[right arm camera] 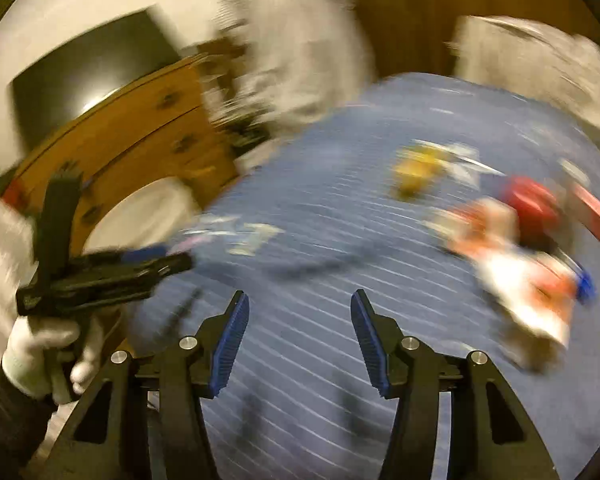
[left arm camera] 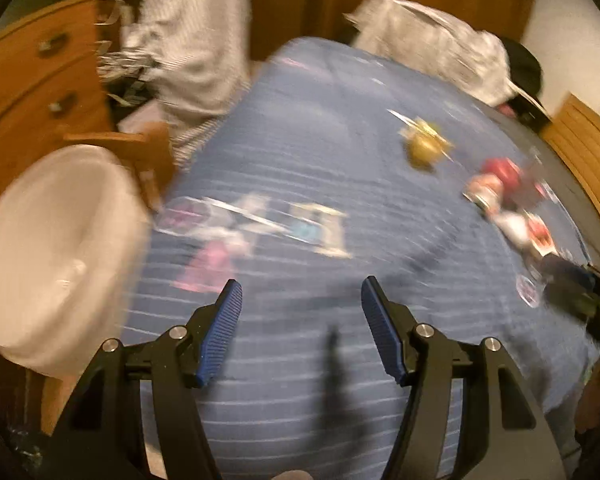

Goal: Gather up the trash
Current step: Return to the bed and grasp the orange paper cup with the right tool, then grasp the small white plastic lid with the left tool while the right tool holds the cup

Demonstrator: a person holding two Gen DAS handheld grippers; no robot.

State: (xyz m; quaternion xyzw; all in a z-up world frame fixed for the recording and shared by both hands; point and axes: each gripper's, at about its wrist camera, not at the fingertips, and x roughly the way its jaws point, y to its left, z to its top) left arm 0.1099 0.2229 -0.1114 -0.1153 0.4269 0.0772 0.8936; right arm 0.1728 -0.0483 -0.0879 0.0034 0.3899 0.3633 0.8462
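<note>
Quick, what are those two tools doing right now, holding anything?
Left tool: open, holding nothing.
Right tool: open, holding nothing.

Blurry frames. Blue striped bedspread (left arm camera: 300,140) covers the bed, printed patches with letters near its left edge (left arm camera: 260,224). Wooden dresser (left arm camera: 32,80) with round knobs stands beside the bed's left edge. Grey-white striped cloth (left arm camera: 196,40) hangs by the far left corner of the bed, another pale crumpled cloth (left arm camera: 432,40) lies at the far edge. Black cap-like item (left arm camera: 524,68) at the far right corner. Wooden panel (left arm camera: 584,140) along the right edge. Dark screen (right arm camera: 92,72) sits on top of the dresser
</note>
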